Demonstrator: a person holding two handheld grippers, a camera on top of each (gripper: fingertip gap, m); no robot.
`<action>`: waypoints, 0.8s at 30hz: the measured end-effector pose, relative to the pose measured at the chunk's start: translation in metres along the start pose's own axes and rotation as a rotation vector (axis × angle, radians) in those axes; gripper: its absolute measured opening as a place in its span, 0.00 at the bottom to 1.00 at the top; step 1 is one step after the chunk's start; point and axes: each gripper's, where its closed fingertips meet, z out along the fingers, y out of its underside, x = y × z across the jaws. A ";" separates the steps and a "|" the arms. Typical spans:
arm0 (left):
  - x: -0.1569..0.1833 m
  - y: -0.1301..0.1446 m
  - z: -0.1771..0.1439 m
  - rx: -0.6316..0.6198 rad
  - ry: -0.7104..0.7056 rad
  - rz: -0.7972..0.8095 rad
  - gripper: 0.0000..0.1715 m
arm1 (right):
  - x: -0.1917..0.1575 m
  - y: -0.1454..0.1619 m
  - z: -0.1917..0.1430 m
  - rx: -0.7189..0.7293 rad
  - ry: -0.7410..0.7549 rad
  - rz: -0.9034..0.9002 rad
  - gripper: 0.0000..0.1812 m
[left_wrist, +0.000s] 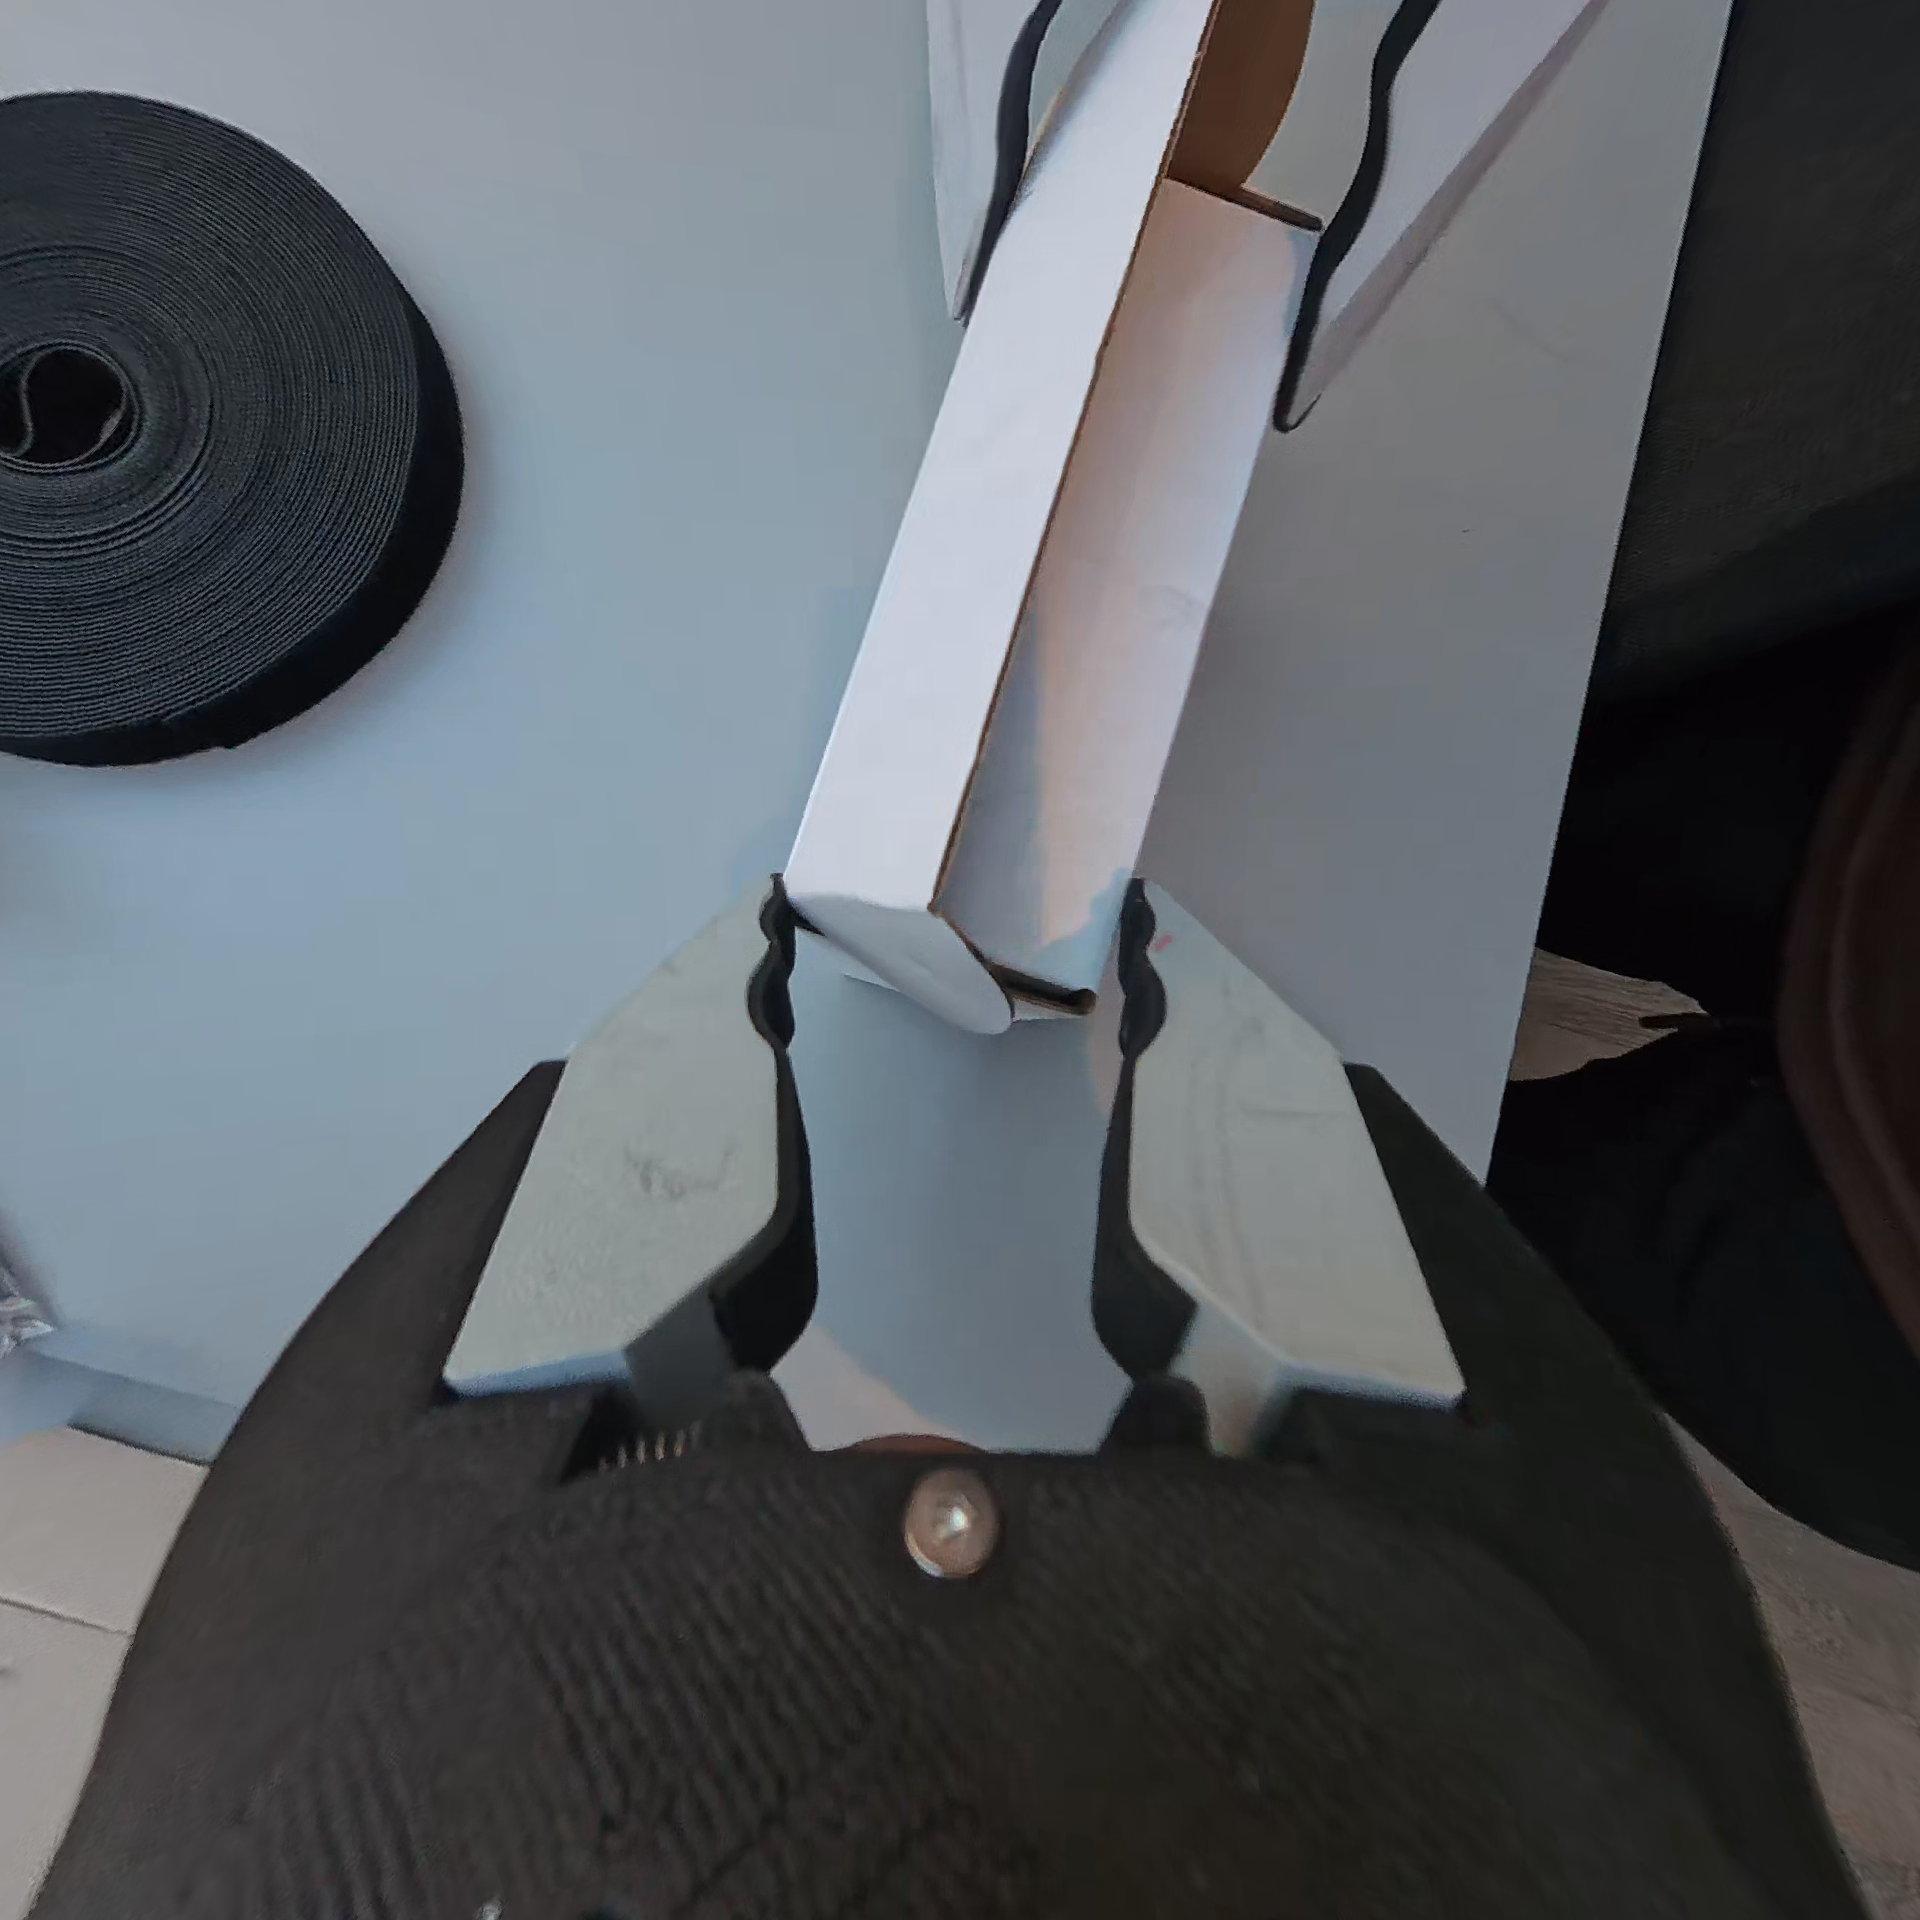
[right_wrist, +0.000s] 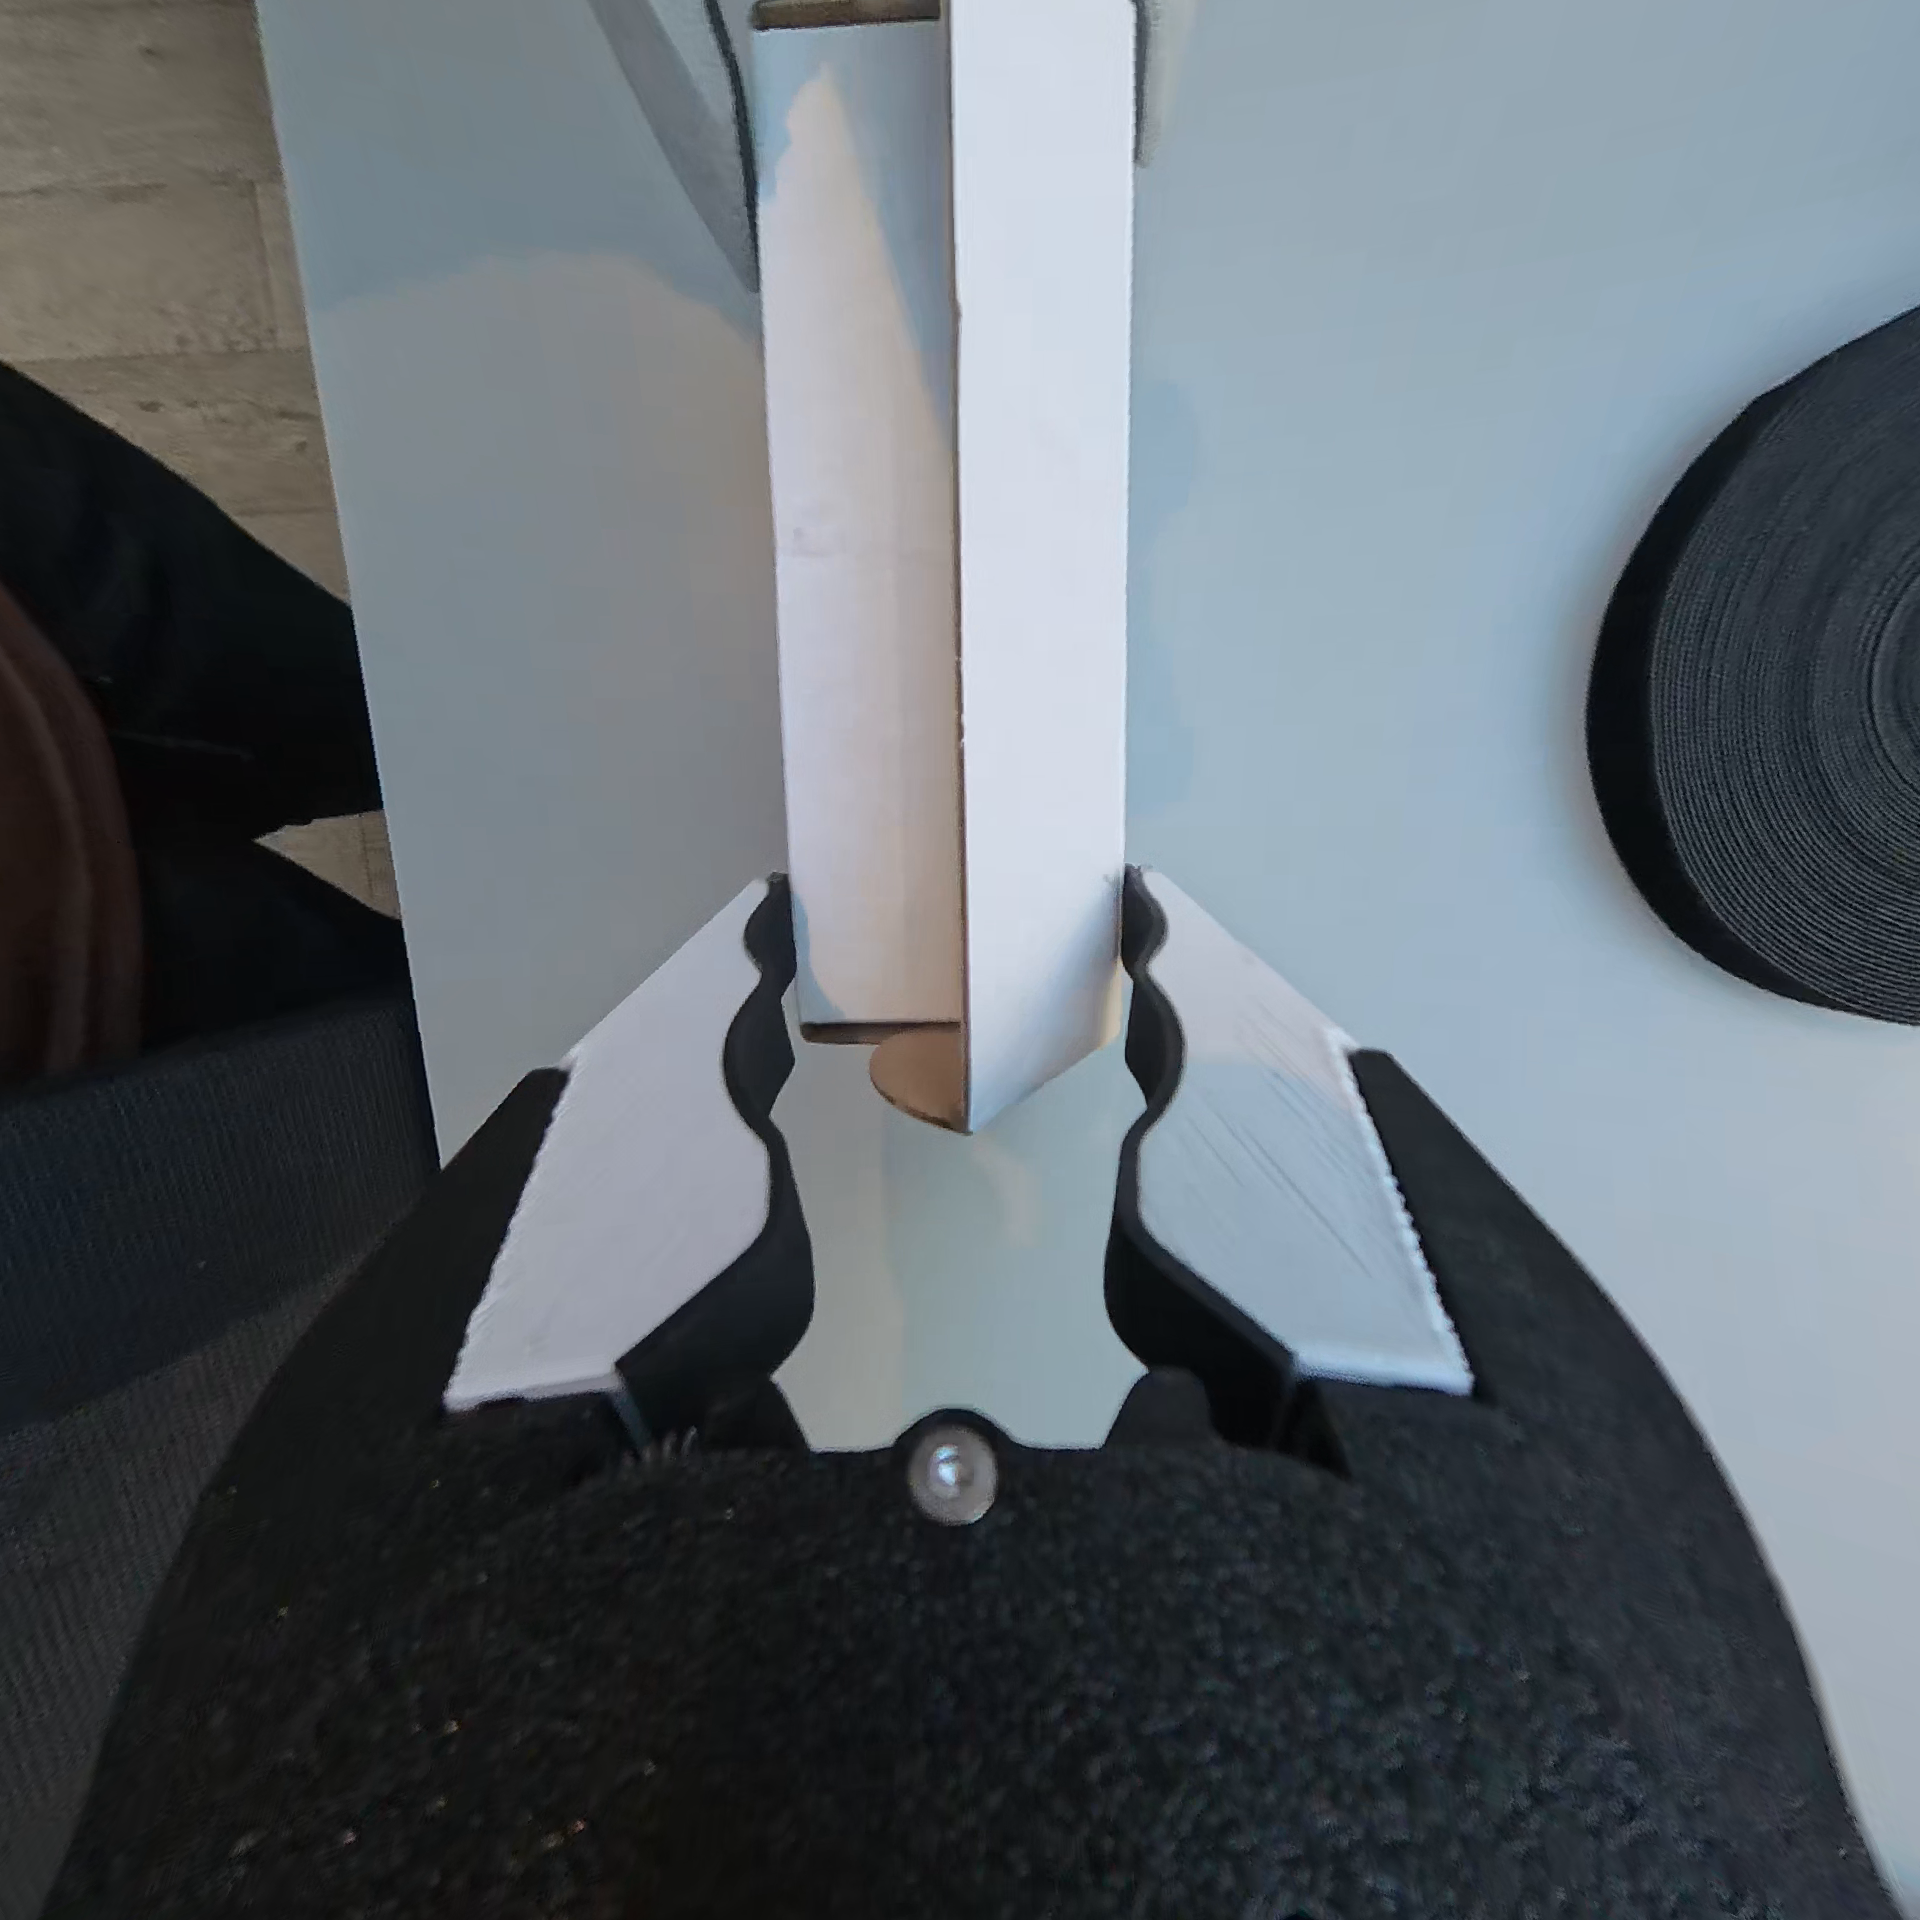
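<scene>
Evidently both tongs have hold of one long white box, each at an opposite end. The left tongs are closed about halfway, fingertips pressed to the two sides of the box's near end, where a rounded flap curls under and a brown cardboard edge shows. The right tongs are at much the same width, gripping the other end from both sides; a brown tuck flap pokes out just below the box's corner there. In the left wrist view the right tongs show at the far end of the box, straddling it. Gripped at both ends like this, the box seems lifted clear of the white surface rather than lying flat, tilted on its long edge so one open seam faces up; I judge that the two-ended grip keeps so long and light a carton from twisting. A black roll of strap lies flat on the surface well to the side of the box, untouched. Beyond the surface edge nearest the box sits dark cloth.
</scene>
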 end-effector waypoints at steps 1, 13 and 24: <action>0.000 0.000 0.000 0.002 -0.007 -0.016 0.35 | 0.002 0.000 0.000 0.005 0.009 0.018 0.35; 0.002 0.012 -0.014 -0.076 0.000 -0.090 0.38 | -0.001 0.012 -0.041 0.042 0.033 0.104 0.38; 0.006 -0.006 -0.031 -0.114 0.165 -0.600 0.17 | 0.000 -0.004 0.001 -0.084 0.010 0.002 0.43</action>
